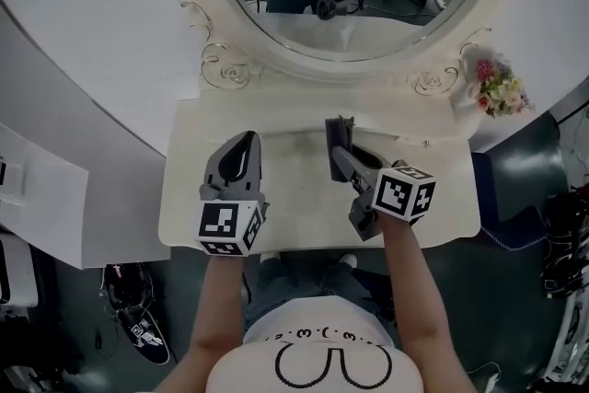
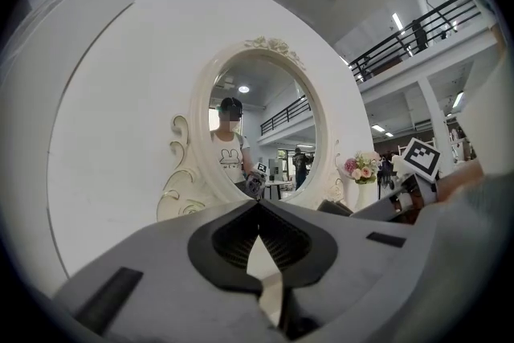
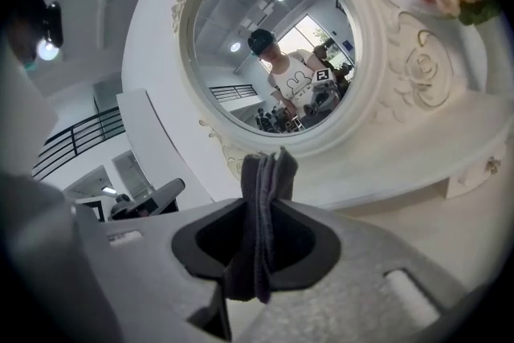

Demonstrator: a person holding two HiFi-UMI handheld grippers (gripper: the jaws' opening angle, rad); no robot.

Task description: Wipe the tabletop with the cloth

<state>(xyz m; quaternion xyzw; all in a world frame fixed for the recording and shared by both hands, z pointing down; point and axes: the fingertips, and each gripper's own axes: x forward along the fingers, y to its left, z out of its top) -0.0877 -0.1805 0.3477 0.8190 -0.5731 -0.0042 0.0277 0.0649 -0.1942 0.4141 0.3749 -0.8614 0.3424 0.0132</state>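
- Your left gripper (image 2: 259,206) has its jaws together with nothing between them. It hovers over the left part of the cream worktop (image 1: 294,193), pointing toward the far side.
- Your right gripper (image 1: 342,159) has its jaws clamped on the dark grey cloth (image 1: 338,135).
- The cloth is folded into several layers. It sticks out past the jaw tips and hangs down on the near side of them.
- The cloth sits over the middle of the worktop, right of centre. You cannot tell from these views whether it touches the surface.
- The two grippers are side by side and apart.
- An oval mirror (image 1: 368,32) in a scrolled cream frame stands at the far edge.
- A small bunch of flowers (image 1: 498,88) is at the far right.
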